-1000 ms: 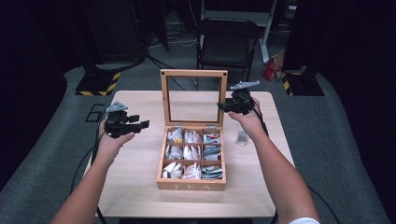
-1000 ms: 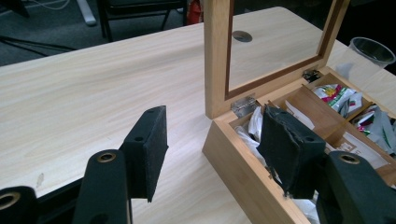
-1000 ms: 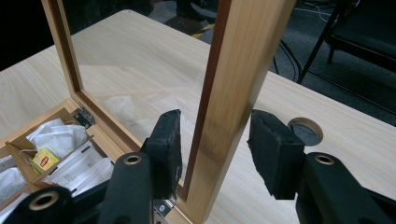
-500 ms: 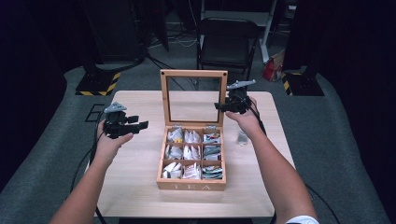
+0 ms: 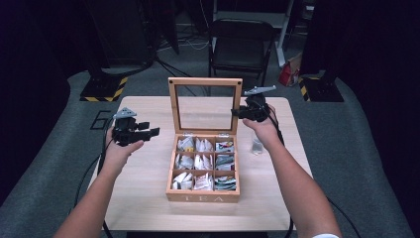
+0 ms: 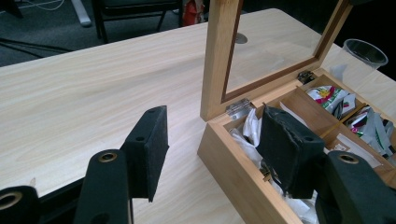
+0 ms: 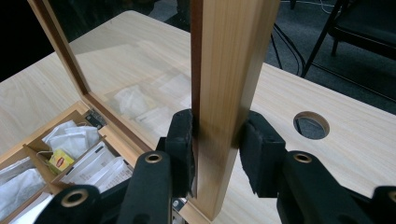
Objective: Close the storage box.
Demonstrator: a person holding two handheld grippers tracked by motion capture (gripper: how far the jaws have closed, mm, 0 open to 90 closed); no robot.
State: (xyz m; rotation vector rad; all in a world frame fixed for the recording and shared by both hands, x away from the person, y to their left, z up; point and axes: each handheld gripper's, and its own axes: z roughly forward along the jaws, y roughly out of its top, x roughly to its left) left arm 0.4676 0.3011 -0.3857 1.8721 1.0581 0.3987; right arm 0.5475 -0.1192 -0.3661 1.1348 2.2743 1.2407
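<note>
The lid (image 7: 224, 93) stands upright, clamped between the right gripper (image 7: 218, 149) fingers.

Pale matt wooden tea box (image 5: 203, 197), its lid (image 7: 229, 84) smooth-grained wood framing a glossy clear pane. Just beside the right gripper's (image 7: 215, 144) matt black, rough-edged foam pads (image 7: 181, 140): crinkly paper tea sachets (image 7: 70, 140).

Wooden tea box (image 5: 203, 193) — glass lid (image 5: 205, 105) upright, sachets filling its compartments.
</note>
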